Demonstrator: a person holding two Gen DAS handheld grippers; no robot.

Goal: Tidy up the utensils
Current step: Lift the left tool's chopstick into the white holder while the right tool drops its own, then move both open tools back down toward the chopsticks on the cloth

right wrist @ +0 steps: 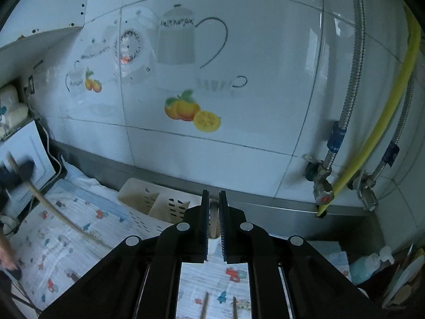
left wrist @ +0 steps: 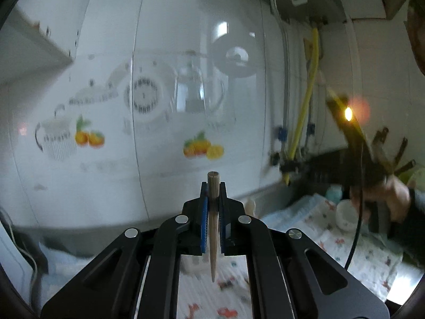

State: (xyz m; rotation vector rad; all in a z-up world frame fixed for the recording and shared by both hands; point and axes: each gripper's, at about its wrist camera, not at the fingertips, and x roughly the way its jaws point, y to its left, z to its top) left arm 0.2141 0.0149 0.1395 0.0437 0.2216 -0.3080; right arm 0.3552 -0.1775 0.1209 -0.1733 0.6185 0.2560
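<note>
Chopstick (left wrist: 212, 220), wooden, sits clamped between the blue pads of the left gripper (left wrist: 213, 202); its blunt end points up past the fingertips and its taper hangs down toward the patterned cloth (left wrist: 353, 247); the right-wrist view shows the same stick at far left, blurred, slanting down over the cloth. Right gripper (right wrist: 213, 199) has its jaws drawn narrow with a thin gap between the toothed pads; nothing of the task appears gripped there, though a dark shape behind the gap cannot be identified. Beige slotted holder (right wrist: 156, 202) stands on the cloth against the steel backsplash, just beyond the right fingertips; its contents are not visible. Two more chopsticks (right wrist: 204, 305) lie on the cloth below the right gripper, side by side and apart. Judgement: task is partly underway; one stick is lifted and appears bound for the holder; at least two remain to be collected. Tiled wall (right wrist: 239, 53) with fruit decals behind.
</note>
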